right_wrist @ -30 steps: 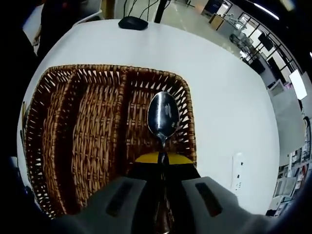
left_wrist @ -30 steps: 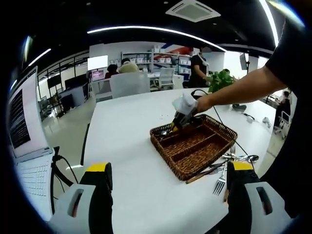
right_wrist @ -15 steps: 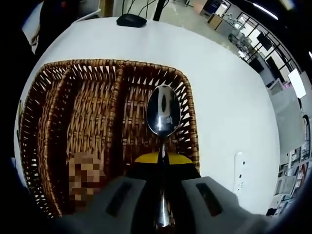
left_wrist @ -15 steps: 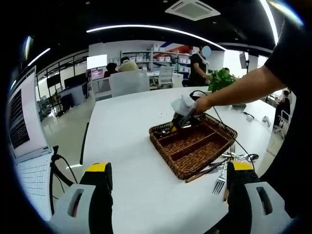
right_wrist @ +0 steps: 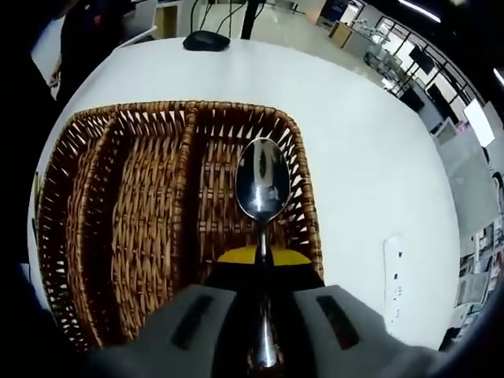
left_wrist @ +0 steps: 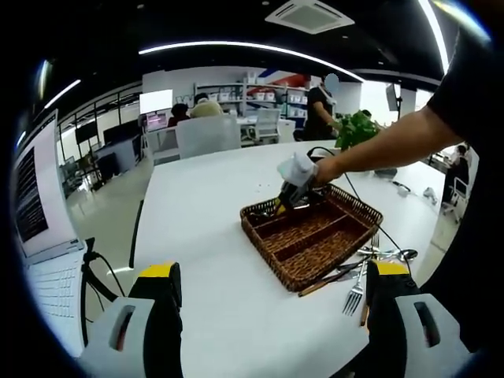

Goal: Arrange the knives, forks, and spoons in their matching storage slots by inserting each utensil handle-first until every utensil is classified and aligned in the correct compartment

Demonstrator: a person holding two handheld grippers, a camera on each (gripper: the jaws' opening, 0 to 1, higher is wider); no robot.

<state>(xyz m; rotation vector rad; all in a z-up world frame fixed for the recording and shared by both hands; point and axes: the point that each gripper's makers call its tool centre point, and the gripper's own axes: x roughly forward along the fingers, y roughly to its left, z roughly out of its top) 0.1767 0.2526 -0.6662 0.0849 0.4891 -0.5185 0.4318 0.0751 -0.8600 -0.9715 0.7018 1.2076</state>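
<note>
A brown wicker tray with three long compartments sits on the white table. In the right gripper view my right gripper is shut on a steel spoon, its bowl pointing forward over the rightmost compartment of the tray. The left gripper view shows that gripper at the tray's far corner, held by a person's arm. Loose forks and spoons lie on the table right of the tray. My left gripper stands open near the table's front, holding nothing.
A laptop with a cable sits at the left edge of the table. A black mouse lies beyond the tray, a white power strip to its right. Chairs, a plant and people are behind the table.
The right gripper with the spoon has shifted slightly over the tray's rightmost compartment. The left gripper has stayed still.
</note>
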